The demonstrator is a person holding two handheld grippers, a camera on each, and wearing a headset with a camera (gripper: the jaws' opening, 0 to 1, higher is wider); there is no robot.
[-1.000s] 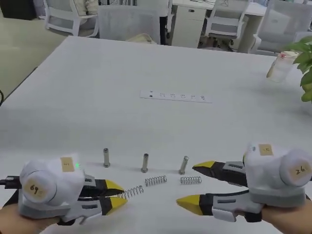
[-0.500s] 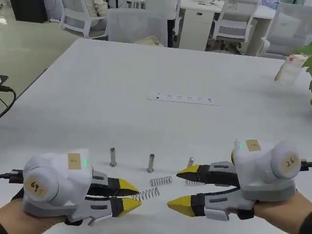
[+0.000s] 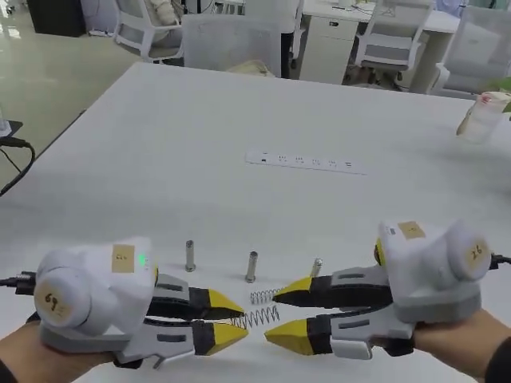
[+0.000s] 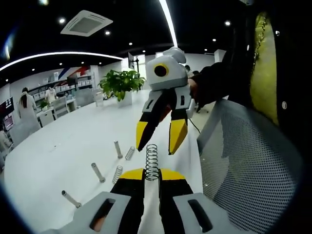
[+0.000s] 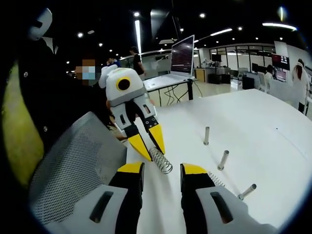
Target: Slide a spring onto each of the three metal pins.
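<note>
Three moving cameras: one high, two low and face to face
Head view looks forward and down from the table's (image 3: 160, 159) near edge; left gripper view looks along its jaws at the right gripper (image 4: 157, 146), close by; right gripper view looks back at the left gripper (image 5: 156, 154); all share the three pins (image 3: 252, 266) and the spring (image 4: 152, 161).

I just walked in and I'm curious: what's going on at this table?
A person at a white table holds a gripper in each hand. The left gripper is shut on one spring. The right gripper is open and faces it, with the spring's free end about between its jaws. The three pins stand bare, and two more springs lie beside them.
</note>
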